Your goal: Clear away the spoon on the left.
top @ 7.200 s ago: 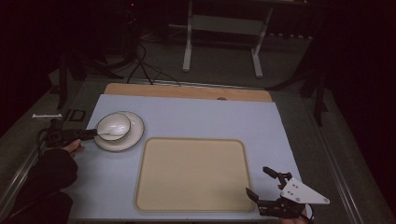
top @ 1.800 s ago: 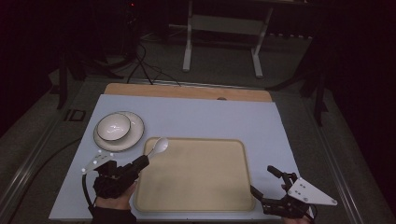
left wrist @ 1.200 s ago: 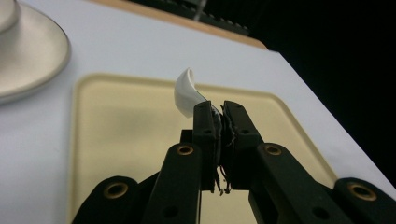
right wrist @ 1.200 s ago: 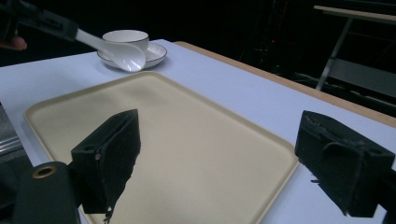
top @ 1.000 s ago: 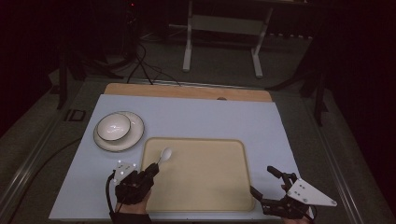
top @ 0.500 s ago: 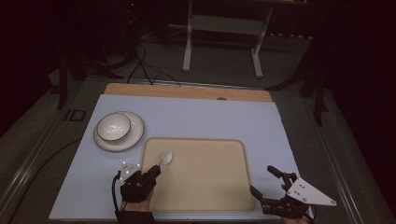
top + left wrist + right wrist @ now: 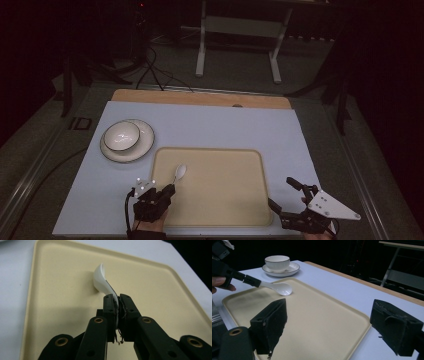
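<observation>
Left tongs [image 7: 169,190] clamped on the white spoon's [image 7: 180,172] handle; spoon has come off the bowl [image 7: 121,135] and saucer [image 7: 143,146] near the worktop's far-left corner and now sits low over the tray's [image 7: 235,200] left part, its scoop apparently touching or just clear of the tray floor in the left gripper view [image 7: 101,280]. Reads as a transfer almost done; release is likely next. Right tongs [image 7: 290,202] hang open and idle past the tray's near-right corner, nothing between the jaws.
</observation>
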### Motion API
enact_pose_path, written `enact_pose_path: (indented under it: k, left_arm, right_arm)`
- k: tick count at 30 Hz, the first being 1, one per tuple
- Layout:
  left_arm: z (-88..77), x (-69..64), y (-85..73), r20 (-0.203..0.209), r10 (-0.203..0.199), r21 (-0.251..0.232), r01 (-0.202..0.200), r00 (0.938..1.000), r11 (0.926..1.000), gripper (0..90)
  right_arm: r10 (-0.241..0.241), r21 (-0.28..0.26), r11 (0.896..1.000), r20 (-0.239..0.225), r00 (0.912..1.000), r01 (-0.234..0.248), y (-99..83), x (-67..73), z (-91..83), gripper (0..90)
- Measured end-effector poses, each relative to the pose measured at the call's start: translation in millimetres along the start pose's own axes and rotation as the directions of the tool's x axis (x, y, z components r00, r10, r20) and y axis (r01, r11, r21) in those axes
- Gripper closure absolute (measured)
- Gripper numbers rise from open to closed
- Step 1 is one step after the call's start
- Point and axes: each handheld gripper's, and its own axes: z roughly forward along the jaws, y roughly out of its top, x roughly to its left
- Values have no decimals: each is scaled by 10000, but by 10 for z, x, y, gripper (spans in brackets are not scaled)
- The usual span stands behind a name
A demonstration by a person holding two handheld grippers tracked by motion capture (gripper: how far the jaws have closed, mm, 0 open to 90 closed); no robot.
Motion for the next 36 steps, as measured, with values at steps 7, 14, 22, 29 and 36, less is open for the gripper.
enact_pose_path:
  k: [7,14,22,29,36]
  left_arm:
    - [-1,-15,-40,-100,-127,399,131,9999,9991,841]
    - [21,-28,-89,-142,-100,787,111,9998,9968,823]
    - [60,-10,-132,-89,-168,1037,176,9998,9945,787]
    - [120,-4,-192,-94,-135,1408,147,9999,9899,788]
    - [147,4,-212,-164,-145,1607,169,9998,9869,773]
  right_arm:
    - [74,-6,10000,17,10000,-74,-4,-16,-4,143]
    - [115,18,9999,-10,9999,-115,-8,-22,-3,143]
    - [186,94,9998,-144,9997,-184,-14,-27,10,143]
    - [238,91,9997,-211,9995,-236,-16,-34,15,143]
    - [262,103,9996,-234,9994,-260,-17,-36,19,143]
